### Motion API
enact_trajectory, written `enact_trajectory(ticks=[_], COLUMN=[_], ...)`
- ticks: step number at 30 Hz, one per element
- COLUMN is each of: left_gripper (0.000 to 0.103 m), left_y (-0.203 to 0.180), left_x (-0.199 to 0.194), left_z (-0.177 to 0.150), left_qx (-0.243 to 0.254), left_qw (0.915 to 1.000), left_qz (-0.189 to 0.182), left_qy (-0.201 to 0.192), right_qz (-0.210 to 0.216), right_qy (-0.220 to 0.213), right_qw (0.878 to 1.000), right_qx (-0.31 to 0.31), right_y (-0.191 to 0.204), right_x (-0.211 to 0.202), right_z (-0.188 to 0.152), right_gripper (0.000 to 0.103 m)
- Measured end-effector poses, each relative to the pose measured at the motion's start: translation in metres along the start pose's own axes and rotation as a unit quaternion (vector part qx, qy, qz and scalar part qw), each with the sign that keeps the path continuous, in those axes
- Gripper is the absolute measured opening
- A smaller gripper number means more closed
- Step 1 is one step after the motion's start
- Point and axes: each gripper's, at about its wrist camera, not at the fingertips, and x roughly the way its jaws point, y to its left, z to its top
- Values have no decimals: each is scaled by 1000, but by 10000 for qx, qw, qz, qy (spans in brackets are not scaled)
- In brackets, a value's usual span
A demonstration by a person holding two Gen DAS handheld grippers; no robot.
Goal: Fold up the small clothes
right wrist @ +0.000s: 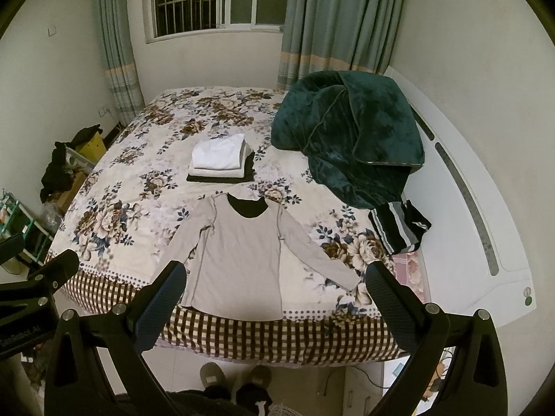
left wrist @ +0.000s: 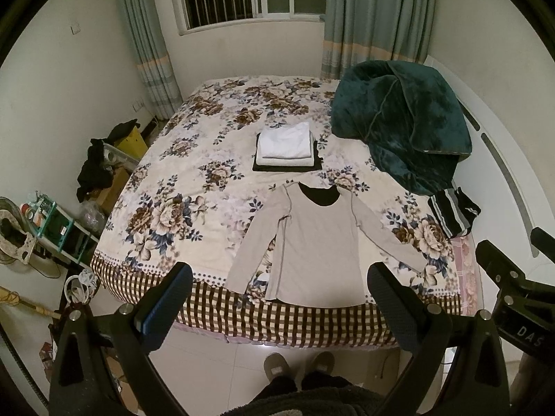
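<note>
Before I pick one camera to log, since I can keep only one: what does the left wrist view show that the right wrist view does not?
Only the left wrist view shows the floor fan and broom handle at far left. Only the right wrist view shows the headboard's lower end. Both share the grey long-sleeve shirt spread flat, the folded stack, the green blanket, the striped garment, and open fingers.

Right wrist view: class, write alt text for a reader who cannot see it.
A beige long-sleeved top lies flat, sleeves spread, near the front edge of a floral-quilted bed, framed by the open right gripper held above it. Behind sit a stack of folded white and dark clothes, a crumpled dark green plush blanket and a black striped garment.
</note>
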Motion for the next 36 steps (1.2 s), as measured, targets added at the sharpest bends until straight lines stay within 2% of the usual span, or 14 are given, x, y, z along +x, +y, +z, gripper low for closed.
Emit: enact_trajectory(ticks=[9,11,14,19,23,26,28,30,32,35,36], left_gripper=[103,103,103,103,103,103,103,103,103,103,103], left_y=[-3,-4,-4,-4,-14,-33,-45,-57,-62,-67,-67], left_x=[3,0,10,66,142,212,262,314,350,414,443], left_z=[7,0,8,21,26,25,20,15,6,-4,-8], left_qx=[4,-6,14,62,324,507,619,571,510,426,347], left_qw=[10000,10000,10000,9993,9977,9967,9948,9919,9887,9836,9810], left_qz=[-42,-31,5,227,531,632,735,1002,1310,1548,1595], left_qy=[-1,-20,-52,-304,-288,-17,336,532,519,822,1046], right_qz=[-32,-59,-114,-324,-829,-1152,-1271,-1162,-862,-562,-548], right_qy=[-3,19,59,286,729,1199,1527,1980,2348,2491,2491], right_qw=[10000,10000,9997,9951,9801,9584,9421,9158,8801,8344,8239], right_qx=[18,56,217,884,1651,2319,2701,3294,4035,4885,5060], right_y=[-2,-4,-9,-40,-97,-159,-197,-242,-283,-329,-337], right_x=[1,4,16,75,154,230,278,343,404,485,505], right_z=[3,8,4,-10,-46,-86,-119,-158,-193,-237,-248], right_gripper=[103,103,103,103,103,103,103,103,96,88,87])
